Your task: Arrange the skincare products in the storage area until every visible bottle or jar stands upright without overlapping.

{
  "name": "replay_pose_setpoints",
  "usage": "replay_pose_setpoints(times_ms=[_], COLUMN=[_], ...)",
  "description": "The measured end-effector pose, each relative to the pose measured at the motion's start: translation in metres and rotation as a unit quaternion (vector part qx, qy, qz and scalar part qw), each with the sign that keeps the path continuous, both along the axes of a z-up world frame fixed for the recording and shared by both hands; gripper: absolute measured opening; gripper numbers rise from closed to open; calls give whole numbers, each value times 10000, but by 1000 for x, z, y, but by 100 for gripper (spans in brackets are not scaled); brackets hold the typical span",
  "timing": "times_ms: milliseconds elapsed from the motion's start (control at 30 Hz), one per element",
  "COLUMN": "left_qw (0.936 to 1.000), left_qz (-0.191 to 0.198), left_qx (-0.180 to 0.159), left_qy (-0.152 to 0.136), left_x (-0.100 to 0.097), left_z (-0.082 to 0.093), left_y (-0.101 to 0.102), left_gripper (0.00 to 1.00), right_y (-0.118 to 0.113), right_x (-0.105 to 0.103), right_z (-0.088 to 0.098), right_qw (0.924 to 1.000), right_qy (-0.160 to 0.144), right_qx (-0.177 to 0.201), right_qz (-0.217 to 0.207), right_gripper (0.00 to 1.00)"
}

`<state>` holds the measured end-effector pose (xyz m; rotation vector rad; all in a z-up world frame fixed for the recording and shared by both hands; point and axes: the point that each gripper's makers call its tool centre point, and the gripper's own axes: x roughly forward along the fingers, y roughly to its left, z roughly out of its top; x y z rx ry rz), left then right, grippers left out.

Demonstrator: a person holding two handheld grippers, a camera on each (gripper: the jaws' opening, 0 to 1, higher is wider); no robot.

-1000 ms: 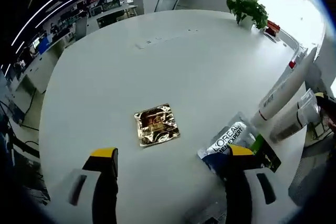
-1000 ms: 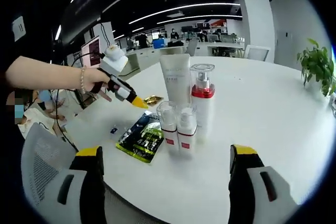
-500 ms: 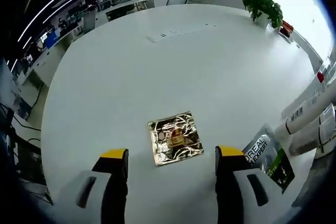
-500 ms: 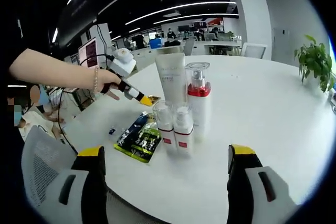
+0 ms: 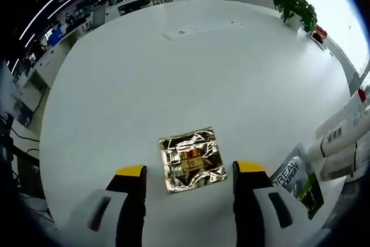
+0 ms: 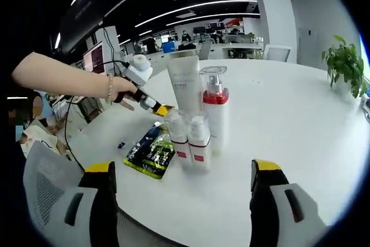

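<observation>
Gold foil catches the light on the white worktop (image 5: 173,73): a crinkled sachet (image 5: 191,159) lies flat just ahead of the left gripper (image 5: 188,172), whose yellow-tipped fingers (image 5: 130,171) stand apart on either side of its near edge, not touching it as far as I can tell. To that view's right a dark green and silver pouch (image 5: 296,176) lies flat, with white bottles (image 5: 341,137) at the edge beyond it.

From the right gripper view the group reads clearly. A tall white tube (image 6: 184,85) stands upright at the back, a pump bottle (image 6: 214,111) with a red band stands just beside it, and two small bottles (image 6: 191,140) with red bands stand in front, close together and perhaps touching. The pouch (image 6: 147,150) lies flat just beside them. The right gripper (image 6: 182,183) hovers near the worktop edge, well apart from the bottles, its fingers (image 6: 99,169) wide apart and empty. A hand (image 6: 124,88) holds the left gripper low over the worktop behind the pouch.

As a judgement, the bottles and tube are already upright and none lies across another, so that part looks done. What seems left are the flat packets: the sachet sits apart from the group and is likely to be picked up and brought nearer. A thin foil packet lying flat may be hard to pinch and could slide.
</observation>
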<state>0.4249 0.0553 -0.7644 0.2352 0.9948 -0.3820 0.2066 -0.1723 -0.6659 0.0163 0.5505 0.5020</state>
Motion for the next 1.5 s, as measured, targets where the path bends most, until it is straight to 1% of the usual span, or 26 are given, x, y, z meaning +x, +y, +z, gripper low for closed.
replay_pose_setpoints(times_ms=[100,167,200,333,500,633,700,767,867,1033,1067,1100,1167,1300,1467,1500], left_qw=[10000,10000,10000,9999,9999,9998,9997,9996,9993,9987,9984,9972,9968,9955,9937,9933], left_qz=[-13,1,-1,-53,-41,-27,-45,-22,0,48,61,50,142,141,99,79], left_qx=[18,7,2,11,-28,-59,-79,-98,-196,-302,-344,-456,-540,-632,-735,-727], left_qy=[-21,-41,-65,-94,-96,-167,-232,-253,-325,-406,-445,-595,-572,-698,-845,-890], left_x=[-2,-5,-6,-3,0,2,-2,-10,-10,-17,-20,-21,-27,-38,-46,-54], left_z=[2,3,4,3,1,4,7,11,16,21,23,27,31,41,51,56], left_y=[-1,-2,-2,-1,1,3,4,5,3,7,7,5,7,5,4,4], left_gripper=[57,55,52,38,36,33,33,33,32,32,32,32,32,32,32,32], right_y=[-1,-1,-1,-1,-1,-1,-1,0,0,1,1,1,1,2,5,5], right_x=[0,0,1,0,0,1,1,1,1,1,1,1,1,1,1,1], right_z=[0,-1,-1,0,0,0,1,1,3,4,4,5,5,7,11,12], right_qw=[10000,10000,10000,10000,10000,10000,10000,10000,10000,9999,9999,9999,9999,9998,9996,9996], right_qy=[-1,7,9,10,10,-1,-19,-29,-49,-101,-111,-119,-138,-187,-257,-269], right_qx=[-3,3,-3,-4,6,10,10,15,23,36,25,22,13,24,92,82], right_qz=[-10,-15,-17,-20,-25,-26,-20,-14,-13,3,13,23,37,62,88,95], right_gripper=[96,96,96,96,96,96,96,96,96,96,96,96,95,95,92,91])
